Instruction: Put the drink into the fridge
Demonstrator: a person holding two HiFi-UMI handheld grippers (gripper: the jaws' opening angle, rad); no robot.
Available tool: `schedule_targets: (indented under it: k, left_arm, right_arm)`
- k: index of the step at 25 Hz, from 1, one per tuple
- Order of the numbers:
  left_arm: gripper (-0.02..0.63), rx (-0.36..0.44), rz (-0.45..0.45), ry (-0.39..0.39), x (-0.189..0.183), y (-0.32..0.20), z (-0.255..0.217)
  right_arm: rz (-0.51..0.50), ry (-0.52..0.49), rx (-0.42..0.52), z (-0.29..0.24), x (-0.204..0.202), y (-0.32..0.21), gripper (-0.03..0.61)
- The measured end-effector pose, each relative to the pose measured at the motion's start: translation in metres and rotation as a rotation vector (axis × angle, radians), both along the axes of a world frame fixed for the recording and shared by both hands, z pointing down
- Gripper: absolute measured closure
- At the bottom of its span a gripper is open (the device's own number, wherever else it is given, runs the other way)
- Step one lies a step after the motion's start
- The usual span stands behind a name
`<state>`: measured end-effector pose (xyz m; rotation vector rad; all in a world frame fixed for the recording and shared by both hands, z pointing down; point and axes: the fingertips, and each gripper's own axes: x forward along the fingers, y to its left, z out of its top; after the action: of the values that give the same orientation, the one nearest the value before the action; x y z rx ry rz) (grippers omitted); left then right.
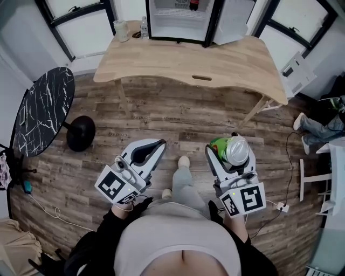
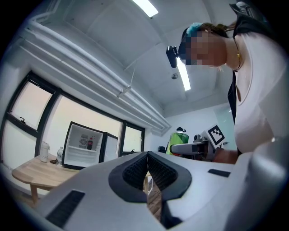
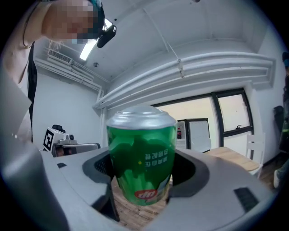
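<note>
Close in at the person's waist, the left claw is pinched fully together with nothing in it. Right beside it, the right claw is clamped on the drink, a green can with a silver end, pads pressing on both sides. The can is up in the air over the wooden floor, well short of its target. Off to the left stands a round black table. Further out is the light wooden desk, and at its far edge sits the fridge, door swung open, a dark bottle on a shelf inside.
</note>
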<state>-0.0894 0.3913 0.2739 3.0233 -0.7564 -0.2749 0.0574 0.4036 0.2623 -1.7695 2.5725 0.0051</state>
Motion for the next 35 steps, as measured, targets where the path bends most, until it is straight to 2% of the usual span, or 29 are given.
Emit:
schedule_targets:
  k: [11,24,35]
  left_arm:
    - [0.606,0.003,-0.048,0.01,0.014,-0.083,0.0]
    - [0.606,0.04,-0.085,0.006,0.067,-0.208,-0.018]
    - [0.606,0.038,-0.13,0.015,0.098,-0.262,-0.013]
  right_arm:
    - [-0.021,0.01,-0.004,0.004,0.016,-0.081,0.229]
    - [-0.086,0.001,0.016,-0.013,0.062,-0.212,0.229]
    - [-0.148,-0.003,0.004,-0.008,0.088,-0.276,0.229]
